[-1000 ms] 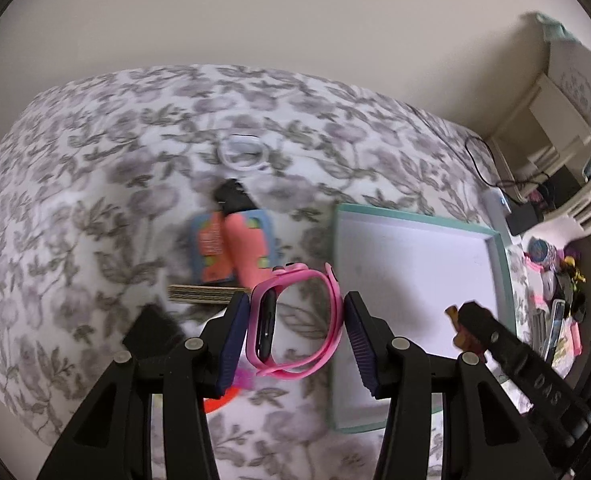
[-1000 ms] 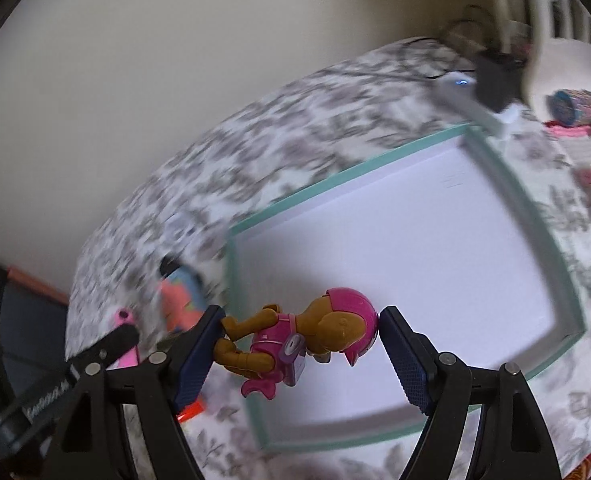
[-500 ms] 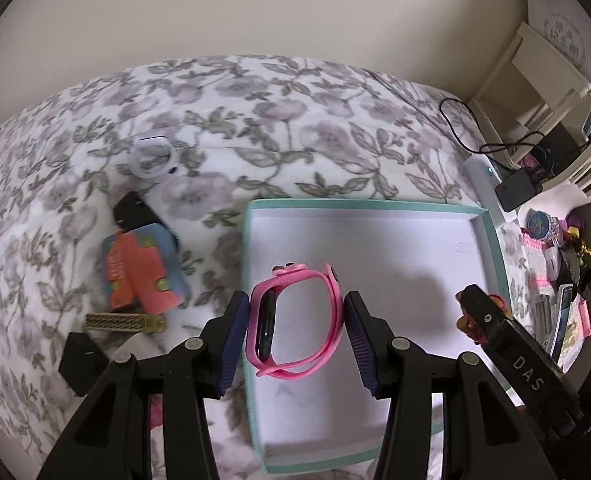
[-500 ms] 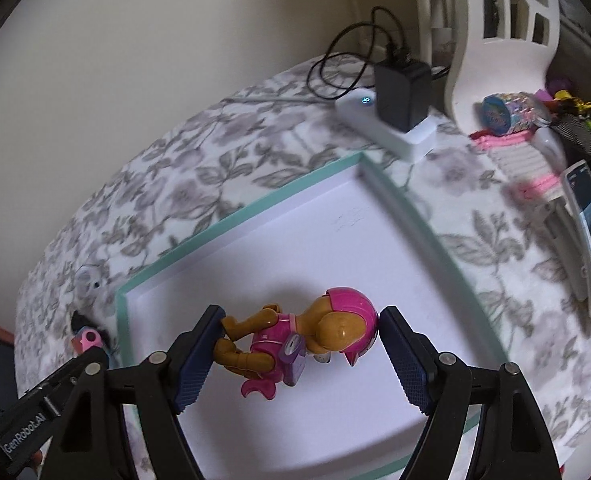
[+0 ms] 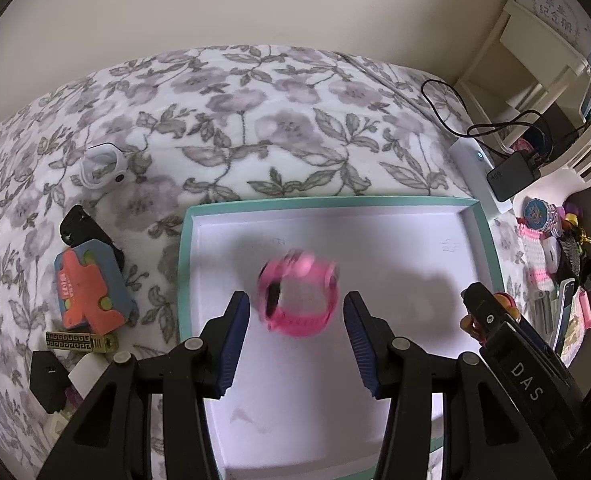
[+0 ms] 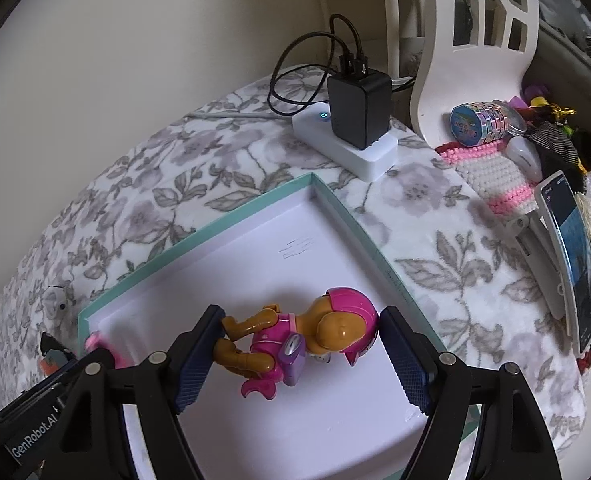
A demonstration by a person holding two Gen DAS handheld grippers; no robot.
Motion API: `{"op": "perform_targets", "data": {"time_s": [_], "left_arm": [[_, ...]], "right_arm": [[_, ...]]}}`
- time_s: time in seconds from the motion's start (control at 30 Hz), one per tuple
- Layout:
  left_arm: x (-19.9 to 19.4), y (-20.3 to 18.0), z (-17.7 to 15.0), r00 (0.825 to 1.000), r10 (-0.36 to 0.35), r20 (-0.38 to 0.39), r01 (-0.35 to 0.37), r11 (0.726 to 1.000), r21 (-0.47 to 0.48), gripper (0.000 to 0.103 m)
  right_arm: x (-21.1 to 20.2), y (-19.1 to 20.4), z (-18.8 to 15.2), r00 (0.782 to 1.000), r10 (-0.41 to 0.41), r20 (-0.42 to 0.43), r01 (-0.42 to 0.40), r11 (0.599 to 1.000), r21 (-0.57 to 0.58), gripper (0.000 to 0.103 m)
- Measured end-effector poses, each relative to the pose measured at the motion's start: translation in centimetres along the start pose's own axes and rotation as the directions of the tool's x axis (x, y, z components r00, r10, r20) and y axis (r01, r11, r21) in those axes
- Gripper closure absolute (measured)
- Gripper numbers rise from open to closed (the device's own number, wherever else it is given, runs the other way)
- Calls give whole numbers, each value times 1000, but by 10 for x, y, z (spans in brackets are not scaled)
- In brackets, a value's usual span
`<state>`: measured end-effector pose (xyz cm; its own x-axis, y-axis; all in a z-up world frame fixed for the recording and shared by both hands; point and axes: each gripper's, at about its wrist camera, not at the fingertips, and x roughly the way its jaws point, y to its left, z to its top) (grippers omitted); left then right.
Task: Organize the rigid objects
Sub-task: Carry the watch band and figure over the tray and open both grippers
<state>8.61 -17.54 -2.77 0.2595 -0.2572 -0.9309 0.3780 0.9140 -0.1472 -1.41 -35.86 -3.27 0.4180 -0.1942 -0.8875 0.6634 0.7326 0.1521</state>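
The left gripper [image 5: 296, 332] now stands with its jaws apart and the pink watch band [image 5: 298, 294], clamped between them half a second ago, is a blurred loop beyond the pads over the teal-rimmed box [image 5: 183, 264], probably just let go and dropping, so that item looks delivered. The right gripper [image 6: 301, 354] stays clamped on the toy pup figure [image 6: 299, 346] just above the box floor. Its long axis runs pad to pad, pink helmet toward the right pad.
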Motion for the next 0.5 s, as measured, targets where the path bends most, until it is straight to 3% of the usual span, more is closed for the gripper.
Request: {"op": "perform_targets", "data": {"time_s": [0.3,0.5], "left_arm": [[-1,11,-2,1000,7,2,-7,1000,-22,52],[-5,19,-4,1000,20,9,-20,999,-42,43]], "right_arm": [[3,4,-2,1000,-5,-15,5,1000,-19,22],[8,4,-4,999,-5,-39,4,1000,-30,22]]}}
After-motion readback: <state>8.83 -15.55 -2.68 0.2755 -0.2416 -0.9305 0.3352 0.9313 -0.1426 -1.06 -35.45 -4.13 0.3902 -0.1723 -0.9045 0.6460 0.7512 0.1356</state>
